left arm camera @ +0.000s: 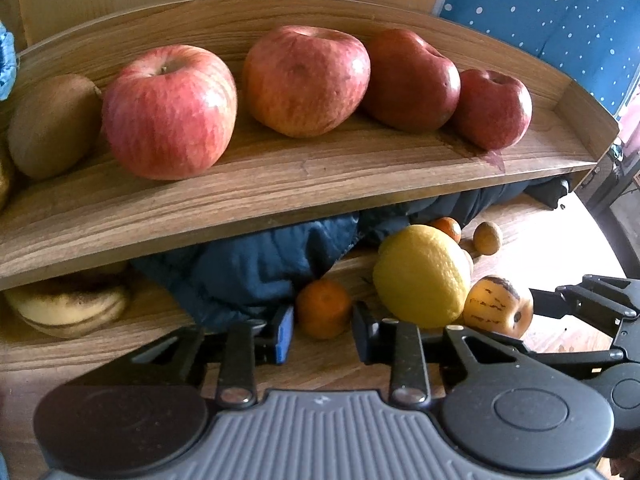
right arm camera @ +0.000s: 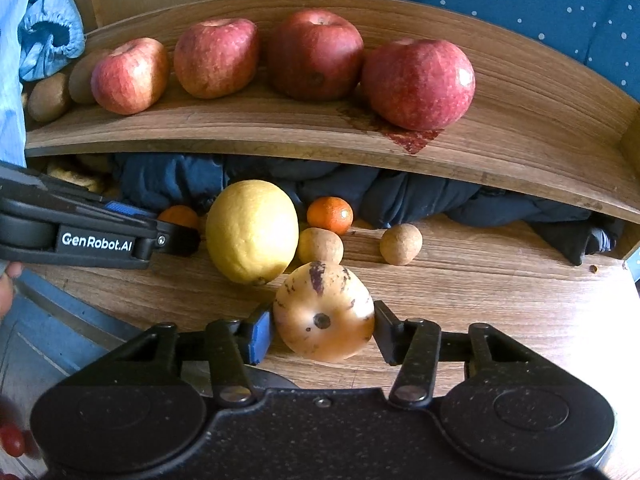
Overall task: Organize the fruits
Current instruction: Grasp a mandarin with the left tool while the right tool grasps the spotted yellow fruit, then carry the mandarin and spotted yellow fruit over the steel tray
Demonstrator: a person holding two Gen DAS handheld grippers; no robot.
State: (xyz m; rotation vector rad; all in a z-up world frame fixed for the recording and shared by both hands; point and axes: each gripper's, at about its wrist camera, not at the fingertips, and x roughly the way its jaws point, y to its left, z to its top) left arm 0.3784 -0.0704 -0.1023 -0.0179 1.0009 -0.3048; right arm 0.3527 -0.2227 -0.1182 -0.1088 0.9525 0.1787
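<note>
1. On the worktop, my right claw (right arm camera: 323, 330) brackets the spotted pear (right arm camera: 324, 312), jaws open; squeezing could squirt it into the lemon (right arm camera: 252, 232).
2. Left claw (left arm camera: 322, 330) open around the mandarin (left arm camera: 323, 308); dark cloth (left arm camera: 256, 272) may snag.

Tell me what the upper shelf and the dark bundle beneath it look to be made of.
The upper shelf looks like wood or wood-grain laminate with a matte finish: brown grain lines run along it, and a reddish stain marks its surface. Which of the two cannot be told. The dark bundle looks like soft navy fabric, possibly a padded garment: it is creased and puffy, with a dull sheen.
</note>
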